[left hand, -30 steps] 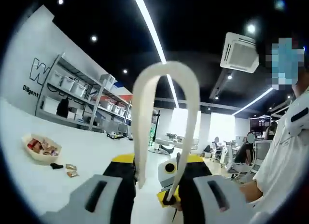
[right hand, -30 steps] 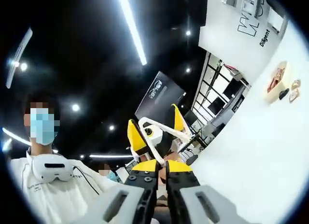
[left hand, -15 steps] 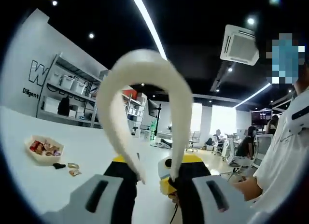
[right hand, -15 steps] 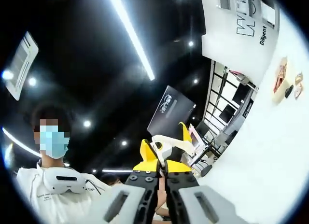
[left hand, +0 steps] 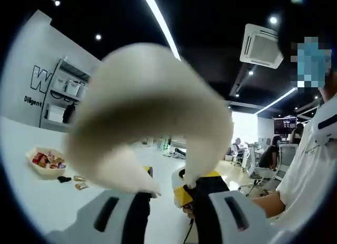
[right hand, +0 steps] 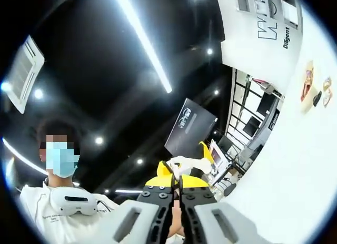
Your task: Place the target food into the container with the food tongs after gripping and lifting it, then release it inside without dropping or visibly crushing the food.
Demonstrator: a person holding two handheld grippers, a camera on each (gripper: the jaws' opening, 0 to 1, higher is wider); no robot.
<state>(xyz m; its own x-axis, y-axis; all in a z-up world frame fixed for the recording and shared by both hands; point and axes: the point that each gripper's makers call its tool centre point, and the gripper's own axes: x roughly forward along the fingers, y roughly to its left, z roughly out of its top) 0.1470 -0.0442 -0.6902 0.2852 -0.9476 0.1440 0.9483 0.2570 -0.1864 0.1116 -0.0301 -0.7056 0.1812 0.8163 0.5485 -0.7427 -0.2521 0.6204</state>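
Honestly I'm barely started here: nothing's been picked up with the tongs (left hand: 158,112) yet. The food is sitting over by the far left edge of the bench (left hand: 31,202), a tray (left hand: 45,162) with a pile of snacks in it and a few loose bits (left hand: 78,182) on the bench just beside it. I can't tell which of those is the target, or whether that tray is the container. My left tool (left hand: 168,189) has the white tongs by their two legs, one leg at each jaw, with the bend of the tongs looming right up in front of the camera, blurry and huge. How hard those jaws are pressing on them I can't tell. My right tool (right hand: 176,189) has its jaws squeezed together with nothing between them that I can make out, and it's pointed across at the left one, with the white tongs showing just past its tips. Both hands are held up off the bench, well apart from the food and angled up enough to catch the ceiling lights. So everything's left: get down there, grip, lift, carry, release.
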